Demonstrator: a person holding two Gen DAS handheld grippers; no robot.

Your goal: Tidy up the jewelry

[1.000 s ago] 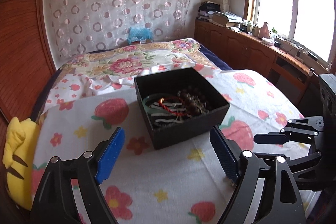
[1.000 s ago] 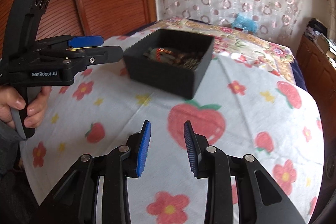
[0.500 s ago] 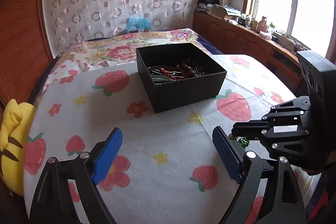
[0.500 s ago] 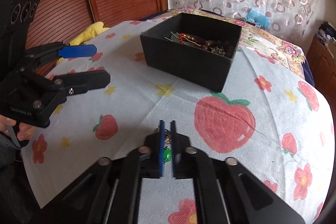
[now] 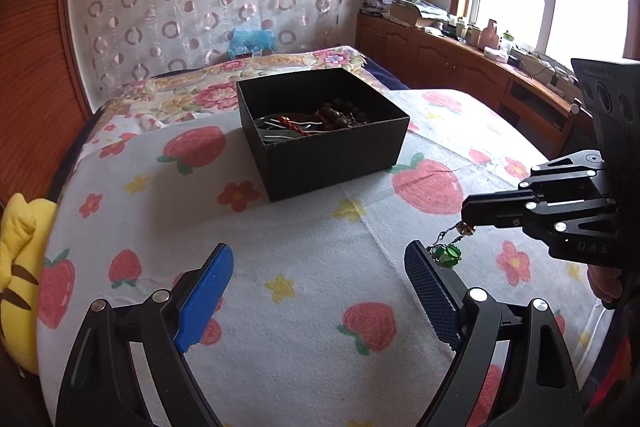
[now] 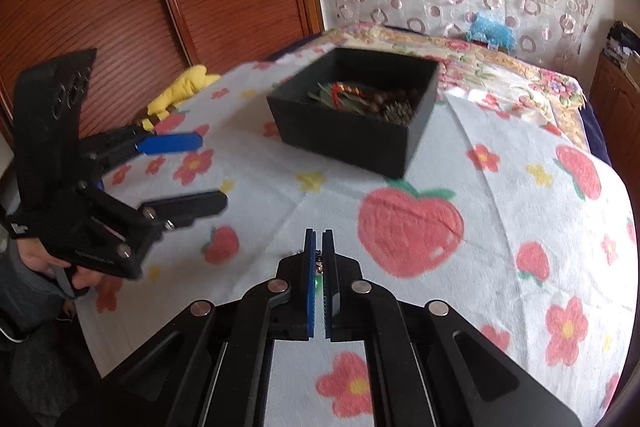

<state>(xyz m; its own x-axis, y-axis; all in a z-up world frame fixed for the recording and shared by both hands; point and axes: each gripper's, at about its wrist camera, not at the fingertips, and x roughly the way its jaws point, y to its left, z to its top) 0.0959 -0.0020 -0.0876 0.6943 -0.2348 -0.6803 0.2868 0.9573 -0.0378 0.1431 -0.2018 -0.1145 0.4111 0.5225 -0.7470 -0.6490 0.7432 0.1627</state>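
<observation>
A black open box (image 5: 320,131) holding beads, a red cord and other jewelry stands on the strawberry-print cloth; it also shows in the right wrist view (image 6: 356,115). My right gripper (image 6: 319,247) is shut on a small chain piece with a green stone (image 5: 448,251), which dangles just above the cloth; in the right wrist view only a green glint (image 6: 318,283) shows between the pads. My left gripper (image 5: 320,275) is open and empty, low over the cloth, short of the box; it also shows in the right wrist view (image 6: 184,175).
A yellow plush toy (image 5: 16,259) lies at the table's left edge. A floral bed (image 5: 224,83) lies behind the table. A wooden wall panel (image 6: 120,7) is on the left and a cluttered wooden counter (image 5: 480,51) runs under the window.
My right gripper closed on the green-stone piece and has lifted it off the cloth, tilting up toward the box. My left gripper stayed open and dropped lower, back from the box.
</observation>
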